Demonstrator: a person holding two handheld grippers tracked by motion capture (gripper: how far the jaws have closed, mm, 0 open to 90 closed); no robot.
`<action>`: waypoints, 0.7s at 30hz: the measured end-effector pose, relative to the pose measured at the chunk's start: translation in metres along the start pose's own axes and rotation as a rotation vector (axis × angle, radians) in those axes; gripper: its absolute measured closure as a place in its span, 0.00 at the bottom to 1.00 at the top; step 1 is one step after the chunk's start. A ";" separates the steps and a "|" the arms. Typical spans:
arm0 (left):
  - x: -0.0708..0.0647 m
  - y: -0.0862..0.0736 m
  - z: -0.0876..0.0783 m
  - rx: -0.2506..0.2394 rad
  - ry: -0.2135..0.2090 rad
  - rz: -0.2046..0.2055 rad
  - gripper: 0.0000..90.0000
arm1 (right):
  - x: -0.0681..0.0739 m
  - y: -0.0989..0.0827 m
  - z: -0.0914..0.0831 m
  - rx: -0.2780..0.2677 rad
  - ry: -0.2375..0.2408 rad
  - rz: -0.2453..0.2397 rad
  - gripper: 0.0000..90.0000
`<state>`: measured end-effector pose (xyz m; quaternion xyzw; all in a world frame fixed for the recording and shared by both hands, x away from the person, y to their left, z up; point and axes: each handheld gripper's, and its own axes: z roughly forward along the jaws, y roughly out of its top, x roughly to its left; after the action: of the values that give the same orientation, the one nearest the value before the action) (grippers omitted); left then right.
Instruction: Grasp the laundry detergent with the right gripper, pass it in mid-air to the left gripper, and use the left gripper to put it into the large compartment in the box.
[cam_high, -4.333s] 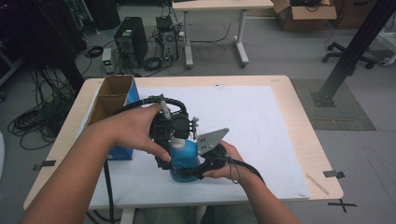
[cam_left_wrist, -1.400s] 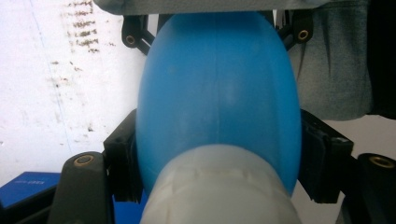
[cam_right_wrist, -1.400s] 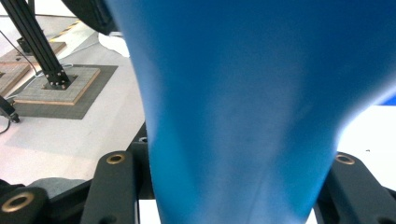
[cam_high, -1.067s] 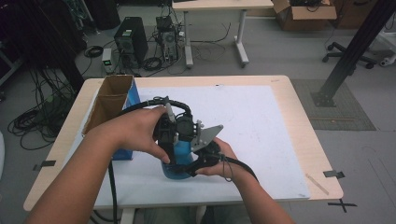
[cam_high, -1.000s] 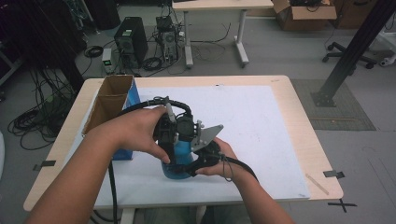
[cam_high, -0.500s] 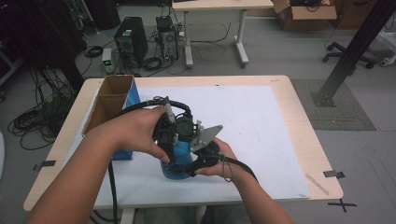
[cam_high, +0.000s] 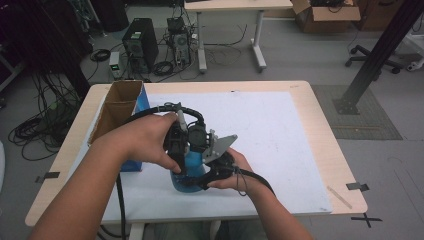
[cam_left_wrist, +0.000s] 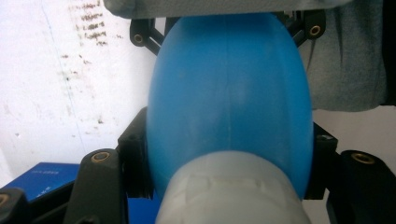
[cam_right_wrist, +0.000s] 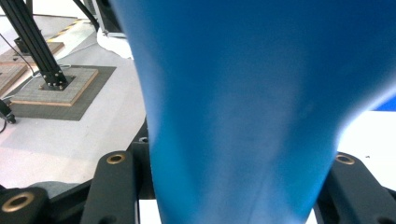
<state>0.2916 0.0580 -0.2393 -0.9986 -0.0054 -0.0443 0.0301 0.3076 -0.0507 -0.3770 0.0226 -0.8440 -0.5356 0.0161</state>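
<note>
So both sets of jaws are clamped on the same blue bottle (cam_left_wrist: 229, 107) right now. My left gripper (cam_high: 175, 145) has it around the fat rounded body, just past the whitish cap (cam_left_wrist: 233, 191), with a black jaw pressed tight against each side in the left gripper view. My right gripper (cam_high: 212, 167) pinches the narrower waist of the bottle, and its jaws hug the blue plastic on both flanks in the right gripper view. Neither pair is spread wider than the bottle itself, so there's no slack on either grip.

From above, the bottle sits low between my hands near the front edge of the white sheet (cam_high: 280, 135) that covers the table (cam_high: 320, 100). I think its base rests on the sheet, but my hands hide it, so I can't say for sure.

Nobody told me the goal, so this is a guess: it looks like a two-handed job, maybe twisting the cap off or passing the bottle across. The cap looks on, so the grabbing part is done and whatever comes after is all still left.

An open cardboard box (cam_high: 117, 107) with a blue side stands just to my left, near the bottle but apart from it.
</note>
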 end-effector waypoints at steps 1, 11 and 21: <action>0.000 0.000 0.000 0.001 0.004 0.002 0.42 | 0.000 0.000 0.000 0.001 -0.001 -0.002 0.50; -0.002 0.000 -0.002 -0.007 0.028 0.028 0.43 | 0.000 -0.001 0.000 -0.008 -0.032 -0.017 0.48; -0.001 0.001 -0.006 -0.009 0.016 0.030 0.43 | 0.002 -0.005 -0.006 -0.076 -0.074 0.016 0.28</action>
<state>0.2897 0.0570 -0.2340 -0.9983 0.0101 -0.0517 0.0265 0.3058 -0.0588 -0.3791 -0.0048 -0.8232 -0.5676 -0.0100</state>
